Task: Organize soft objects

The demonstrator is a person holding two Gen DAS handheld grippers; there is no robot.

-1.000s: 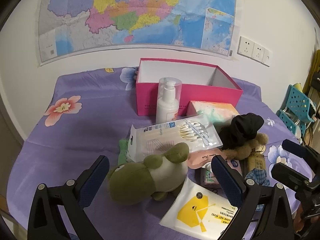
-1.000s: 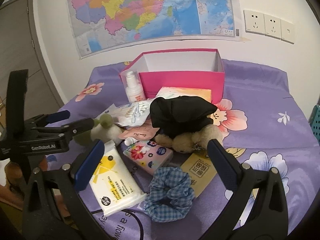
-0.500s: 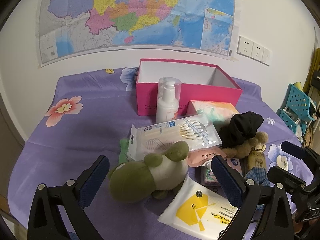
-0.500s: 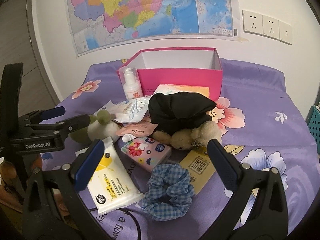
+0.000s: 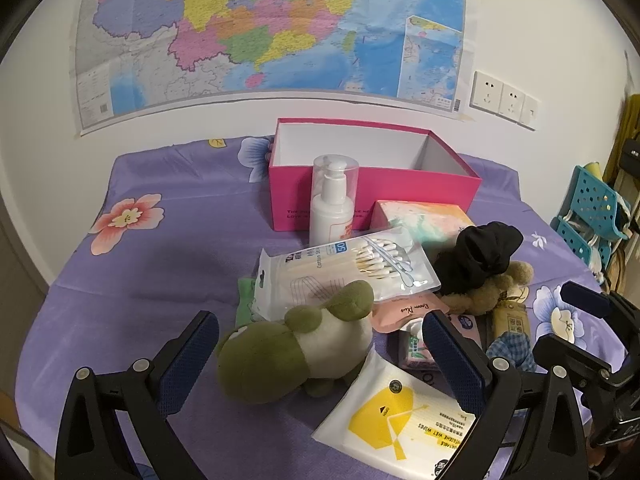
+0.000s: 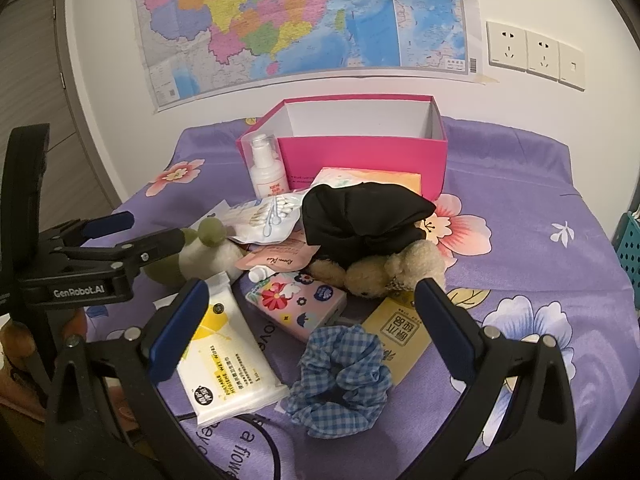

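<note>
left gripper [image 5: 320, 354] spread wide, green toy [image 5: 296, 344] lies between its fingers | right gripper [image 6: 312, 324] spread wide, blue scrunchie [image 6: 340, 376] just below at 6 | brown bear [image 6: 384, 272] at 12 under black cloth [image 6: 360, 216] | pink box [image 6: 360, 152] farthest, 12, open

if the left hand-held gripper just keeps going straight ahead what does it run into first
Most likely the green plush toy: it lies between the open fingers of the left hand-held gripper, just ahead. The cotton swab pack lies beyond it; depth is uncertain.
</note>
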